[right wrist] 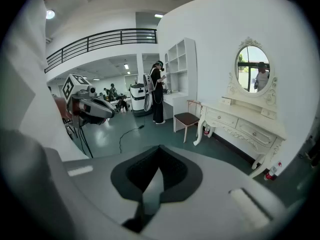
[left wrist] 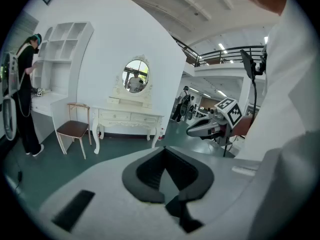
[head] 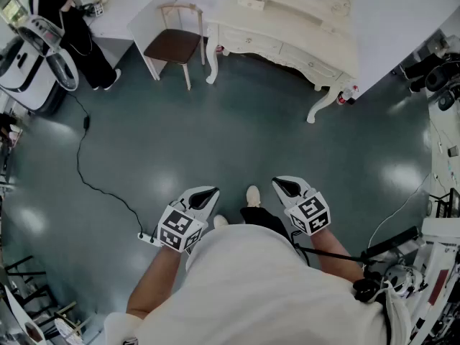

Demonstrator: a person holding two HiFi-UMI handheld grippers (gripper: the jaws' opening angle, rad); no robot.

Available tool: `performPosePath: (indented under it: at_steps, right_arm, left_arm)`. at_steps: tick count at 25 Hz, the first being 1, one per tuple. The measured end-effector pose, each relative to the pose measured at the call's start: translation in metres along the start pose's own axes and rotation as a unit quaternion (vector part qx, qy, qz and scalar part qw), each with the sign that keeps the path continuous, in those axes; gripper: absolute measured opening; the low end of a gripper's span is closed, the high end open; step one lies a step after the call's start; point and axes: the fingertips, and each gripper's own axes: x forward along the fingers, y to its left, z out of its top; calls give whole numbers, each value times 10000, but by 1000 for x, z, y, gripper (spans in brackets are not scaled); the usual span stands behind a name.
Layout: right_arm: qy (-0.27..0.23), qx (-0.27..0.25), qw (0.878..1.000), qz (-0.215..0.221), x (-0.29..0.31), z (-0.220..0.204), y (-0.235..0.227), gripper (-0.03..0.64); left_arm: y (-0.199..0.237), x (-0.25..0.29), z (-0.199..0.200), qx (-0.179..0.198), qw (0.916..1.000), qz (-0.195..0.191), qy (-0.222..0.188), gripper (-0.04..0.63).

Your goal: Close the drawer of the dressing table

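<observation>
The cream dressing table [head: 287, 38] stands against the far wall, well away from me across the green floor; it also shows in the left gripper view [left wrist: 127, 118] and the right gripper view [right wrist: 245, 129]. Its two drawer fronts [head: 253, 43] look flush from this distance. An oval mirror [right wrist: 251, 68] tops it. My left gripper [head: 207, 195] and right gripper [head: 286, 186] hover close to my body, both shut and empty, pointing slightly down toward the table. Each gripper view shows its own jaws meeting at a point [left wrist: 164, 150] [right wrist: 160, 148].
A wooden chair [head: 174, 43] stands left of the dressing table beside a white desk [head: 118, 9], where a person in black [head: 72, 27] works. A white machine [head: 29, 63] and a black cable [head: 86, 171] lie at left. A red bottle [head: 348, 95] sits by the table's right leg. Equipment [head: 431, 264] crowds the right.
</observation>
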Motion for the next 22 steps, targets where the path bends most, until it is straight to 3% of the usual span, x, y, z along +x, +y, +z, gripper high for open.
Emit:
performPosePath:
  at_steps: [7, 15, 17, 20, 22]
  right_arm:
    - [-59, 39, 10000, -15, -7, -1, -45, 0]
    - [-308, -75, 9995, 51, 2, 36, -159, 3]
    - [-353, -16, 9994, 22, 2, 36, -182, 51]
    - [-371, 109, 9993, 0, 3, 32, -214, 49]
    - [-315, 215, 9993, -27, 5, 27, -234, 13]
  left_arm:
    - [0, 35, 17, -19, 9999, 83, 69, 3]
    - [14, 121, 94, 98, 9996, 235, 103, 2]
    - [18, 141, 104, 104, 9995, 254, 138, 2]
    - [23, 170, 116, 95, 9994, 267, 176, 3]
    - [26, 189, 124, 86, 9995, 252, 198, 3]
